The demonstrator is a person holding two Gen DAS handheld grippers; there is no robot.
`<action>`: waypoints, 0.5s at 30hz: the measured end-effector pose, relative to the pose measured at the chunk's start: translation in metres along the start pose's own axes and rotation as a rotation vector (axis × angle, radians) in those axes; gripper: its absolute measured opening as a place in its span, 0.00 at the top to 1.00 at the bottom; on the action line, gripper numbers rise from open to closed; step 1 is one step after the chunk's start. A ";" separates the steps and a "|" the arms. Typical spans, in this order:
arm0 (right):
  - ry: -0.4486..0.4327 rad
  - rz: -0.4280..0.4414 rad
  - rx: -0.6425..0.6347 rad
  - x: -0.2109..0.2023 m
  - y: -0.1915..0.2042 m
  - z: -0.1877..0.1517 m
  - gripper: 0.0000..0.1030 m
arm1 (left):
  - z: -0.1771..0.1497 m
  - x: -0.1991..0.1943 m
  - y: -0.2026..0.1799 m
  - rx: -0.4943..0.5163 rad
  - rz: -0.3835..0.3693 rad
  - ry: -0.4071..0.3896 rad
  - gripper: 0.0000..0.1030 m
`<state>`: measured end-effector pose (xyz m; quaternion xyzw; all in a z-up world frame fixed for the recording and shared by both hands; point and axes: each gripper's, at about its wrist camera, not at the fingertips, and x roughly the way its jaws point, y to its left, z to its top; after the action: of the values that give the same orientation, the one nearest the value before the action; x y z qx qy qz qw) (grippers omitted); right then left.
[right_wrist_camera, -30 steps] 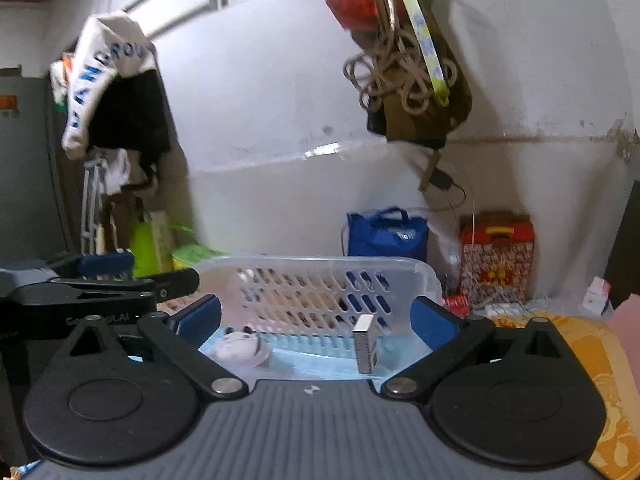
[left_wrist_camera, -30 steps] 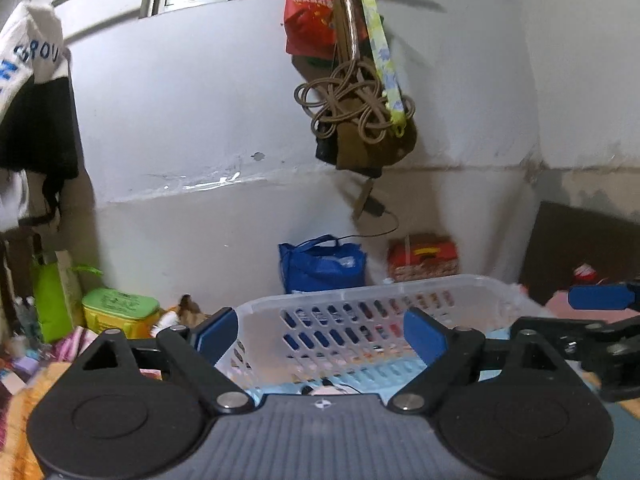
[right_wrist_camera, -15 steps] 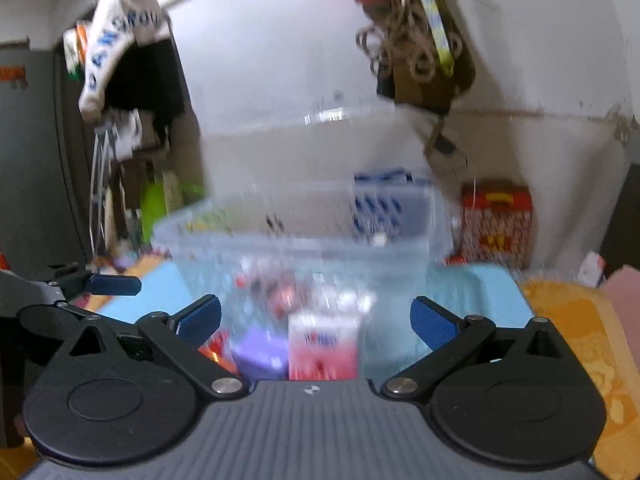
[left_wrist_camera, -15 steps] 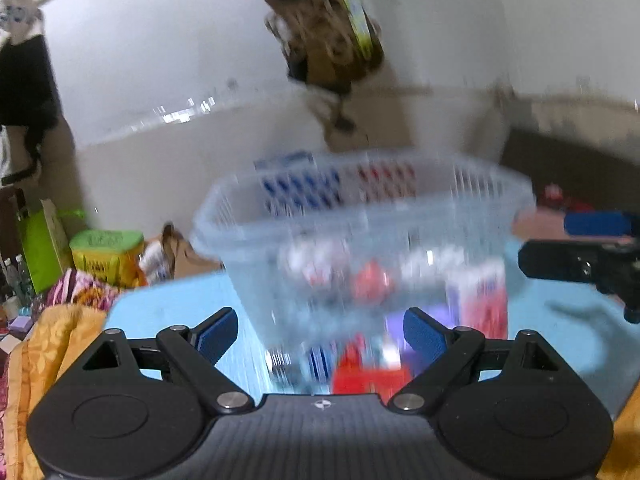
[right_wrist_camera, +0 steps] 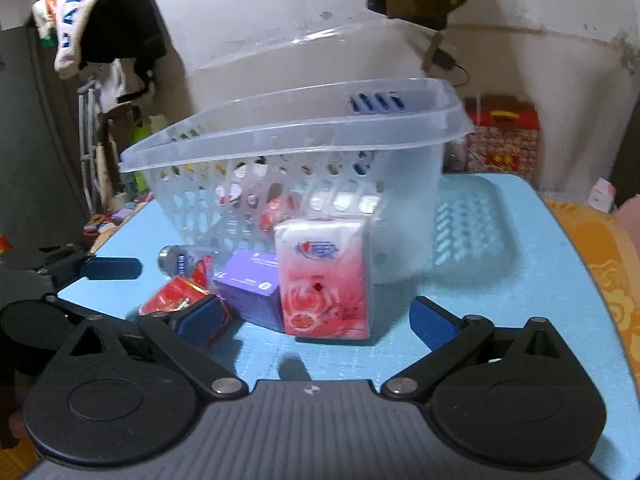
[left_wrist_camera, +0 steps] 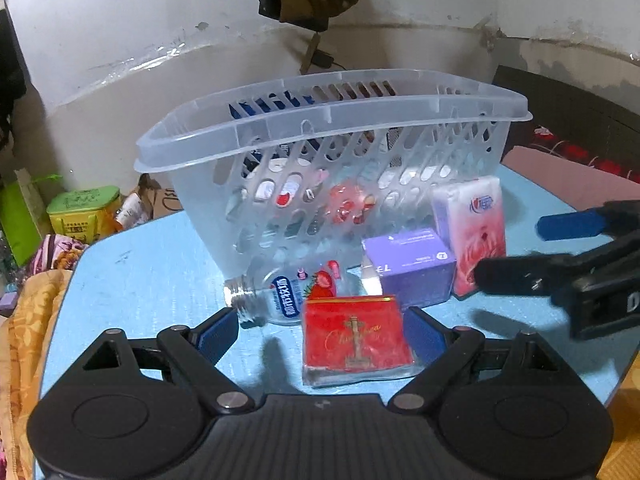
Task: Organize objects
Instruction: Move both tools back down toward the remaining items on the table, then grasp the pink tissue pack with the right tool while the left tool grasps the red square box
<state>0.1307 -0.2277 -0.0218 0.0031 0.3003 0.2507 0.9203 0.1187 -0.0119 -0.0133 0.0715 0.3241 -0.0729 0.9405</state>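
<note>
Red packet [left_wrist_camera: 356, 334] reads "Chunghwa"; left gripper [left_wrist_camera: 320, 334] and right gripper [right_wrist_camera: 316, 318] both gape empty.

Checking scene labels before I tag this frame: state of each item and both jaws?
Basket: upright on the blue table, some items inside.
Bottle: on its side, uncapped.
Red packet: flat, between the left gripper jaws, not gripped.
Purple box: on the table.
Tissue pack: standing on end.
Left gripper: open.
Right gripper: open, jaws just closing slightly, nothing gripped.
</note>
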 end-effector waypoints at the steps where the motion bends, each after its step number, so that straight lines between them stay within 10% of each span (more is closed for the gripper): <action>1: -0.007 0.003 -0.014 0.000 0.001 -0.001 0.10 | 0.000 0.000 -0.001 0.007 0.000 -0.002 0.11; 15: 0.034 -0.036 -0.039 0.021 0.000 -0.002 0.35 | 0.001 -0.005 0.000 -0.021 -0.057 -0.005 0.11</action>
<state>0.1443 -0.2183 -0.0347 -0.0244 0.3111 0.2398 0.9193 0.1155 -0.0116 -0.0096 0.0524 0.3245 -0.0966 0.9395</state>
